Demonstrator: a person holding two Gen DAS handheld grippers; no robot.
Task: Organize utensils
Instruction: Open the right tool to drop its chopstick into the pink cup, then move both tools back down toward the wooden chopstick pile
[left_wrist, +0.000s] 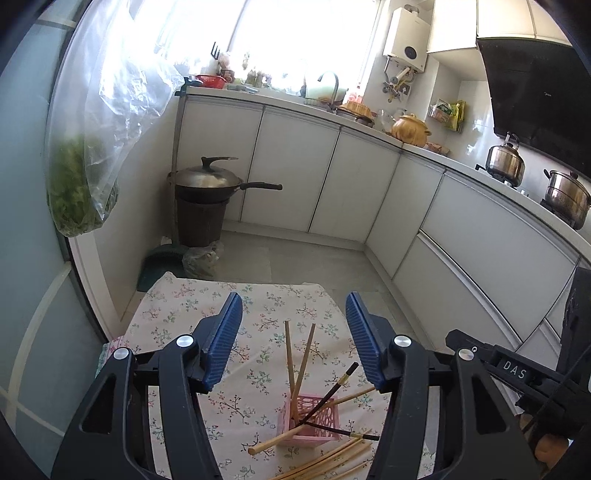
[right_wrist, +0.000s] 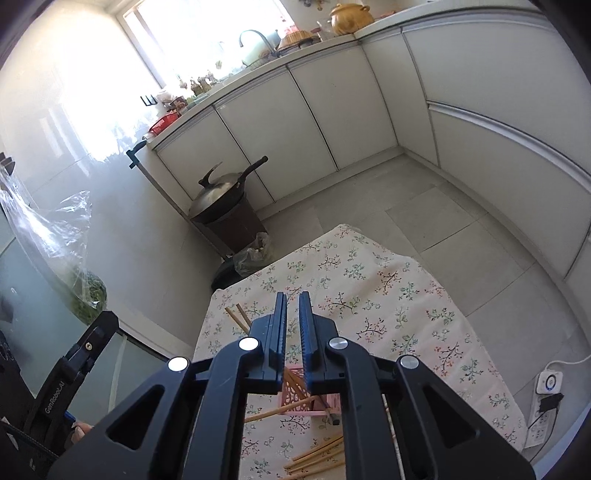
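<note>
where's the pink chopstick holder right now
The pink holder sits on the floral tablecloth, low in the left wrist view between the open left gripper fingers, loose chopsticks lying just in front.

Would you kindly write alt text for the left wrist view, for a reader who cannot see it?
The open left gripper hovers above a pink holder on a floral tablecloth, with light wooden chopsticks and a dark chopstick sticking out of it. More loose chopsticks lie in front, and white kitchen cabinets stand behind.
</note>
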